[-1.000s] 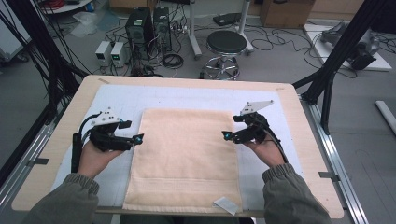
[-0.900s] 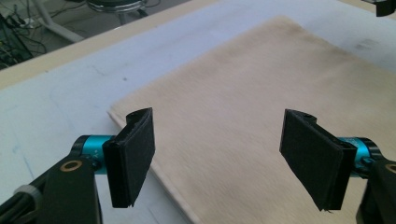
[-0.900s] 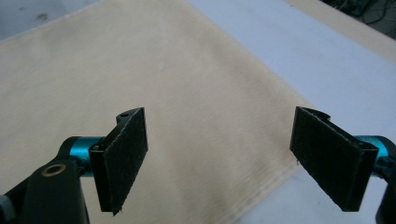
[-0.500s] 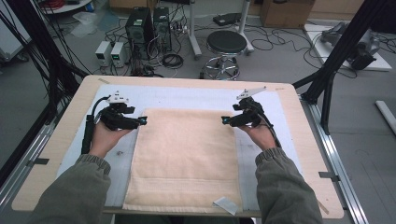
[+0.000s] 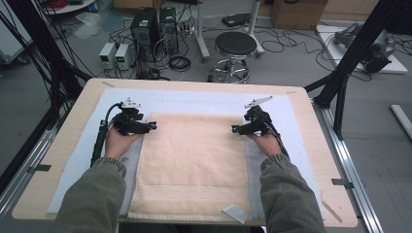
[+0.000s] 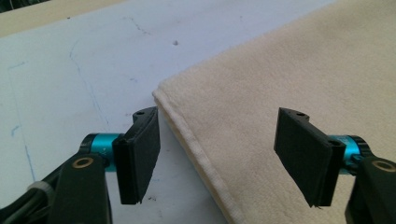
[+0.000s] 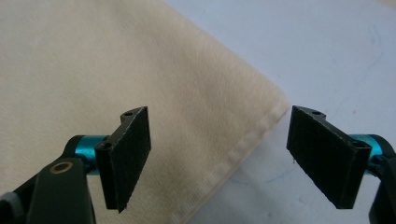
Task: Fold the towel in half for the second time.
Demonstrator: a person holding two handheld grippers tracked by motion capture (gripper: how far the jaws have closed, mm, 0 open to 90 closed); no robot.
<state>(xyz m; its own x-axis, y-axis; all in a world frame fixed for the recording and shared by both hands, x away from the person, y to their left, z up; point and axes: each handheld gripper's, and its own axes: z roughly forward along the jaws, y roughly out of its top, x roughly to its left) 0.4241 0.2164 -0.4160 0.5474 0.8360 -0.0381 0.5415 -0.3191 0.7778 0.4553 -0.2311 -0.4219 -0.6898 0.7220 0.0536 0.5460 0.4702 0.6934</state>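
A beige folded towel (image 5: 192,160) lies flat on the white mat, long side running front to back. My left gripper (image 5: 151,127) sits at the towel's far left corner, my right gripper (image 5: 234,129) at its far right corner, both pointing inward. In the left gripper view the left gripper (image 6: 219,154) is open, its jaws have just been closing a little, and the towel's hemmed edge (image 6: 196,149) lies between the pads untouched. In the right gripper view the right gripper (image 7: 226,156) stands open over the towel's corner (image 7: 261,112), with neither pad pressing.
The white mat (image 5: 194,99) covers most of the wooden table (image 5: 311,121). A small white tag (image 5: 234,212) lies at the towel's front edge. Beyond the table stand a stool (image 5: 235,46), floor electronics (image 5: 145,24) and black frame posts (image 5: 347,68).
Both hands have moved away from me toward the towel's far corners and come down closer to the table. The towel has not moved.
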